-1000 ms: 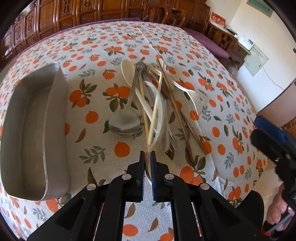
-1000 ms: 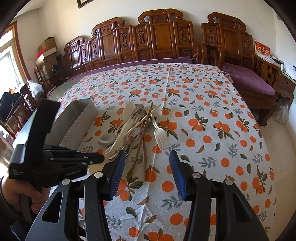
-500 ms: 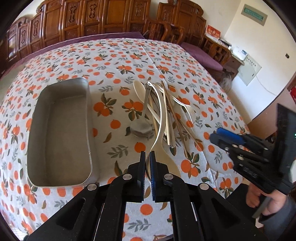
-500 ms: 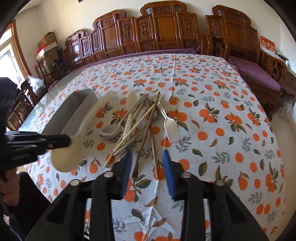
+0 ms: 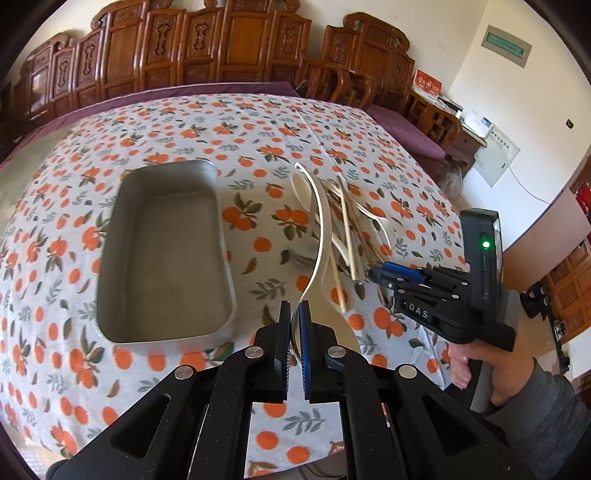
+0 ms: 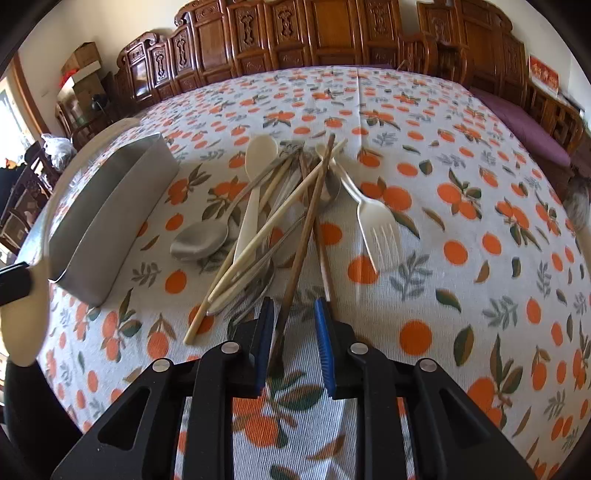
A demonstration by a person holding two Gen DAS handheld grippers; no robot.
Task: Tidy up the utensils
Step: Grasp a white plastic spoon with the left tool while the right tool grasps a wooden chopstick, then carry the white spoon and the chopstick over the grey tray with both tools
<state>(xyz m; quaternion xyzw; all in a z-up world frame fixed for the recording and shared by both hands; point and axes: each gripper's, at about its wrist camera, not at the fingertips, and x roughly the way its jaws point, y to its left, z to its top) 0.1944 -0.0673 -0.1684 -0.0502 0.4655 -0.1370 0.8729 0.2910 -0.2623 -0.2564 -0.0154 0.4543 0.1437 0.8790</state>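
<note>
Utensils lie in a loose crossed heap on the worktop, just right of an empty metal tray — apart from one cream spoon, which the left tool has pinched shut by its bowl end, handle arching up and away over the cloth. In the right wrist view that spoon's bowl shows at the far left edge, off the worktop, beside the tray's near corner.

The right tool hangs low at the near end of the heap, its jaws closing. A dark wooden chopstick runs between the blue pads; the pads stand clear of it on both sides, not pressing.

Counted in the heap, as far as the overlap allows: one cream spoon, one cream fork lying tines toward the camera on the right, one metal spoon with its bowl face down on the left, two dark chopsticks, and at least two pale chopsticks. More metal pieces lie underneath — how many I cannot tell.

Pale chopsticks and metal handles crowd the right tool's left pad, touching or nearly so. A second dark chopstick lies just by its right pad. Carved wooden chairs line the far side of the worktop. The person's hand grips the right tool's handle.
</note>
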